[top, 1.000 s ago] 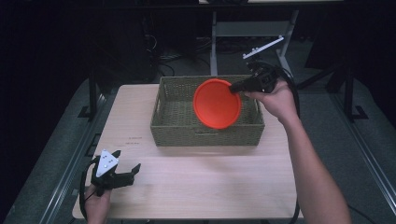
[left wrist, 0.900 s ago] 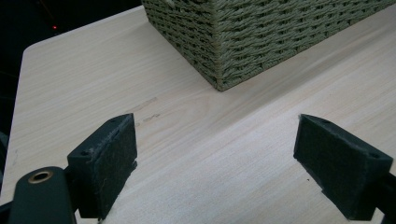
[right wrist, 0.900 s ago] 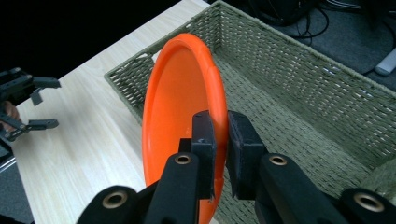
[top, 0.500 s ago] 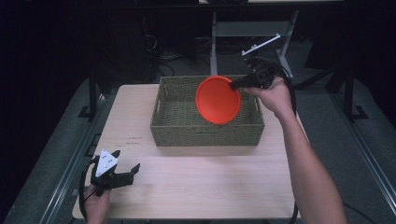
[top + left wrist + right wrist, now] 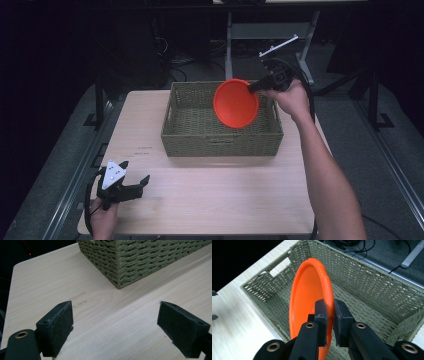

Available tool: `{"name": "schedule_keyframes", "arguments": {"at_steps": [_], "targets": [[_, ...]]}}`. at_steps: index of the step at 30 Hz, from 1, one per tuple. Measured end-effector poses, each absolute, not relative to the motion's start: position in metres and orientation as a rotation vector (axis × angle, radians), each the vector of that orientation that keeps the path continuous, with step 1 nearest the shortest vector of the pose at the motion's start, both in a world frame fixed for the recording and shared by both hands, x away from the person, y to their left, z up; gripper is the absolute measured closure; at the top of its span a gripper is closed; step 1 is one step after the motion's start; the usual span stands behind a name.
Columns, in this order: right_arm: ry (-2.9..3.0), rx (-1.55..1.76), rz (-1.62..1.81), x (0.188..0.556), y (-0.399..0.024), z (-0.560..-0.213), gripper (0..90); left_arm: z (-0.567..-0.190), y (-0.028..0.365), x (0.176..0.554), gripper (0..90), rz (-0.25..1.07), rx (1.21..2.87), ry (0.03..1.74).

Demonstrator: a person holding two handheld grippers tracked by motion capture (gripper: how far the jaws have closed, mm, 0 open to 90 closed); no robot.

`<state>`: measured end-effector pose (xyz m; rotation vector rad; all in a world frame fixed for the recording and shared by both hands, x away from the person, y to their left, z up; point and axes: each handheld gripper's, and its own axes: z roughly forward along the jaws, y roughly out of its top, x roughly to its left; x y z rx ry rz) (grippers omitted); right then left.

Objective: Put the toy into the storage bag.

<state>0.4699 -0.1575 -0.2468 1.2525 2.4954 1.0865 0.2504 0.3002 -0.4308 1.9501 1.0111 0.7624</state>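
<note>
1. The left gripper (image 5: 131,187) is rested on the pale wooden desk (image 5: 210,200), jaws wide apart and empty.
2. The round orange plastic plate (image 5: 236,103) is clamped on edge by the right gripper (image 5: 251,88), directly above the rectangular woven olive basket (image 5: 220,140).

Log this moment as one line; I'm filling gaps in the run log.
right gripper: shut on orange plate rim, on edge over wicker basket | left gripper: open, over table

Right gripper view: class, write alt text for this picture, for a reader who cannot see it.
The right gripper clamps the rim of an orange plate, held on edge over a green woven basket. The basket stands on a pale wooden table, with dark floor and cables beyond it.
</note>
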Motion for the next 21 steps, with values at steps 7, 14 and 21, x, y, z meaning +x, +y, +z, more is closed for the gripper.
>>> {"name": "schedule_keyframes", "arguments": {"at_steps": [7, 14, 21], "targets": [[2.491, 1.267, 1.063, 0.479, -0.154, -0.255, 82.0, -0.431, 0.301, 0.251, 12.8, 0.763, 1.954, 1.008], [2.503, 1.304, 1.062, 0.489, -0.149, -0.270, 81.9, -0.431, 0.301, 0.250, 12.8, 0.762, 1.949, 1.013], [2.507, 1.336, 1.033, 0.496, -0.146, -0.282, 81.9, -0.431, 0.301, 0.250, 12.8, 0.764, 1.949, 1.007]]}}
